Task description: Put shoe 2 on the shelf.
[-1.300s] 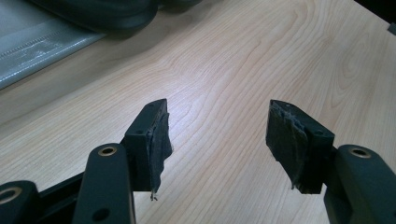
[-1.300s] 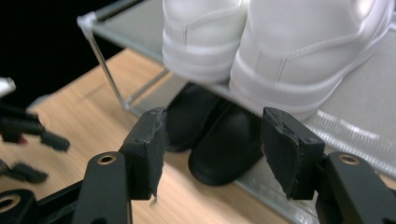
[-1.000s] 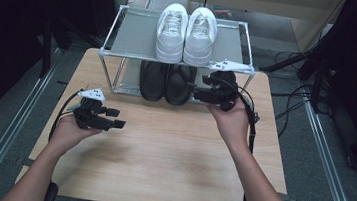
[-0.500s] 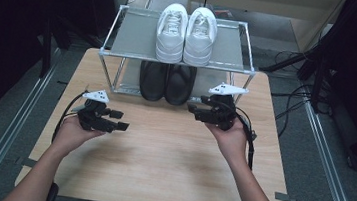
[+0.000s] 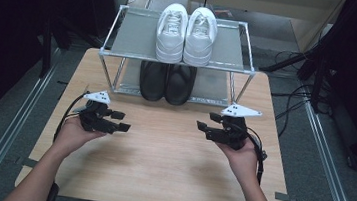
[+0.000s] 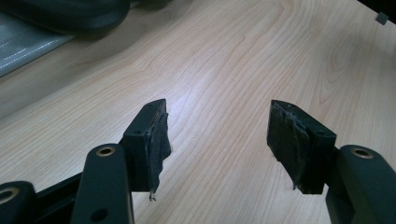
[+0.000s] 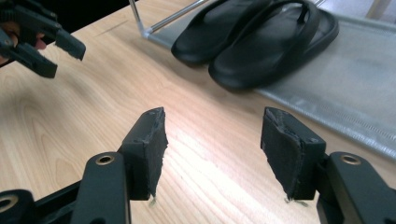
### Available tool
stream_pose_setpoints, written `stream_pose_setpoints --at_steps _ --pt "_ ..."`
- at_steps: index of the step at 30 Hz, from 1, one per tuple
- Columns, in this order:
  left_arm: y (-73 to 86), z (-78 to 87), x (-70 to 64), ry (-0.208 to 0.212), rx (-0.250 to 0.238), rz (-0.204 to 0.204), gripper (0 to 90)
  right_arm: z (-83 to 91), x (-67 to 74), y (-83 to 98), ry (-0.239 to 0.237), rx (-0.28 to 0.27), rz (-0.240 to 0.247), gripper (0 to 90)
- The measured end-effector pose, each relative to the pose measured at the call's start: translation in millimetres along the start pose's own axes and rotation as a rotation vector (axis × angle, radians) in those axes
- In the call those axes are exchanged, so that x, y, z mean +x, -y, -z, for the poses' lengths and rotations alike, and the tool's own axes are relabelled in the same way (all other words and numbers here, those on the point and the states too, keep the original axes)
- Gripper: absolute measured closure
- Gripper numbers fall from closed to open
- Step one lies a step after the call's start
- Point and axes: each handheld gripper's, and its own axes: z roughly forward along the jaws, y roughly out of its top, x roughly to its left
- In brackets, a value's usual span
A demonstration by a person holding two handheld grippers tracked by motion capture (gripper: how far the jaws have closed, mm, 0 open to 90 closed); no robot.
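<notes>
The wooden table (image 5: 158, 179) carries a metal-framed rack (image 5: 122, 39) at upper centre. White sneakers (image 5: 186, 33) sit on top; the black sandals (image 5: 167, 81), matte, light and flexible by the look, sit below. Grip a sandal's side edge. Left gripper (image 5: 122, 127) and right gripper (image 5: 200, 126): jaws spread, empty.

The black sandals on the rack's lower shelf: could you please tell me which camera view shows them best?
The right gripper view: the black sandals lie close ahead, side by side, straps clear. The high view shows the black sandals small, their backs hidden under the upper shelf. The left gripper view catches one dark sole edge.
</notes>
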Motion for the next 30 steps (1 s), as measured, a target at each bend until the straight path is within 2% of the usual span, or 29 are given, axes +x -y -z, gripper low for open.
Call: stream_pose_setpoints --at_steps 4,7,10,13,15,19,24,25,28,30 --pt "0.2 0.9 -1.6 -0.001 0.001 -0.013 38.8 -5.0 -10.6 5.1 0.003 0.008 -0.024 42.2" --pt "0.0 1.5 -1.6 -0.004 -0.004 -0.014 38.3 -8.3 -16.0 8.3 0.025 0.015 -0.014 42.1" --pt "-0.2 1.8 -0.6 0.0 -0.003 -0.012 37.8 -9.9 -18.7 9.8 -0.001 0.021 -0.038 41.4" --pt "-0.4 1.9 -0.4 0.0 -0.007 -0.005 37.1 -11.0 -16.4 8.7 -0.031 0.015 -0.034 40.9" --pt "-1.0 1.1 -1.4 -0.017 -0.007 0.016 36.6 -12.6 -15.0 8.5 -0.038 0.025 -0.033 40.6" --pt "-1.3 0.6 -0.6 -0.012 -0.007 0.039 35.5 -15.0 -13.5 9.3 -0.029 0.046 -0.012 40.4" --pt "-1.5 -1.1 -1.2 -0.043 -0.014 0.058 33.1 -18.9 -10.4 11.0 0.011 0.085 0.018 38.7" --pt "-1.1 -1.4 -0.4 -0.029 -0.012 0.056 31.3 -18.9 -8.7 10.9 0.007 0.089 0.023 38.7" --pt "-0.6 -5.1 -1.6 -0.04 -0.001 0.046 30.1 -19.4 -3.3 9.6 -0.032 0.09 0.021 37.8" --pt "-0.3 -9.9 -3.9 -0.044 0.009 0.025 29.0 -20.8 -0.2 9.6 -0.046 0.097 0.027 36.6"
